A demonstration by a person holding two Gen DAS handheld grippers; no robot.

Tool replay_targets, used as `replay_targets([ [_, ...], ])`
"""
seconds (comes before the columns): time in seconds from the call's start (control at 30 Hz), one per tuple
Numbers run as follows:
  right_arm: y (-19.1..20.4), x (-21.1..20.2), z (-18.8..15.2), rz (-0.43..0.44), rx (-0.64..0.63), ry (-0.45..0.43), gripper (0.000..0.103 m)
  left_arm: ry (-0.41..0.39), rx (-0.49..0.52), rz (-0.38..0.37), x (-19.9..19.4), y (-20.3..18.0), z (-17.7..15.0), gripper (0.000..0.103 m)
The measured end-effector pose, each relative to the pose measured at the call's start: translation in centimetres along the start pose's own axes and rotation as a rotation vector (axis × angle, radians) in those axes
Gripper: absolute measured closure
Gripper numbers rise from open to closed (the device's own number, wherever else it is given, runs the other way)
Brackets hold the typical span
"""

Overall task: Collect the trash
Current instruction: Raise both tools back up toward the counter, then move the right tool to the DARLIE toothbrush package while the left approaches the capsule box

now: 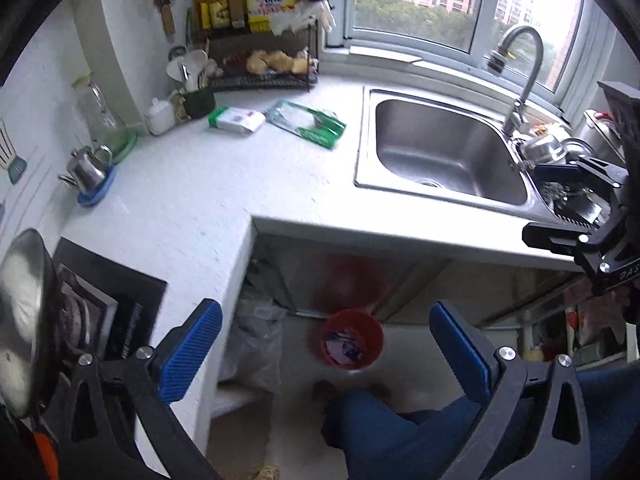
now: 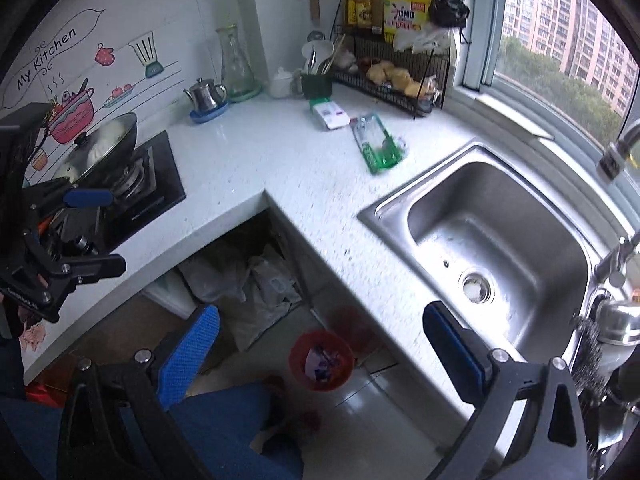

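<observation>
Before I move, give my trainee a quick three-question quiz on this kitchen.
1. True or false: the red bin on the floor already holds something.
2. The green wrapper lies: A) in the sink, B) on the counter beside the white pack, C) on the stove.
3. Fill in: both the left gripper and the right gripper are ____ and hold nothing.

Key: 1 true; 2 B; 3 open.
</observation>
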State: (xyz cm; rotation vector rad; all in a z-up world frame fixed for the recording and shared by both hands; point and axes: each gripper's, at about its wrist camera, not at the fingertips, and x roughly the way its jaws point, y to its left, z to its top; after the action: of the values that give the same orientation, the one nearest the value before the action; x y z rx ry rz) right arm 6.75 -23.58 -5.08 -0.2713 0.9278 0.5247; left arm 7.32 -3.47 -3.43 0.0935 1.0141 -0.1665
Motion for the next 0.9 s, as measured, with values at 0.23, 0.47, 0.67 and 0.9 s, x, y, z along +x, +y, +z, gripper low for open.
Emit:
replay_targets([
  [0.23,-0.8,2.1,4.4,-0.017,-0.022,-0.036,0.001,-0.021,0.019,0.022,2.4,2.2,4.7,0.000],
  [0.47,-2.4,6.1,9.0,-0.044,0.008,-0.003,0.001,0.004,-0.011,-0.058,7.4,5.9,10.8,0.000],
  [0.67,-4.4,10.4,13.9,-0.085,0.055,0.038,0.001,0.031,0.023,-0.078,11.9,10.2,16.0,0.000],
  [0.9,-5.5,15.9,18.8,-0.102,0.052,0.097,0.001,0.079,0.061,-0.104,17.5,14.0,20.4,0.000],
])
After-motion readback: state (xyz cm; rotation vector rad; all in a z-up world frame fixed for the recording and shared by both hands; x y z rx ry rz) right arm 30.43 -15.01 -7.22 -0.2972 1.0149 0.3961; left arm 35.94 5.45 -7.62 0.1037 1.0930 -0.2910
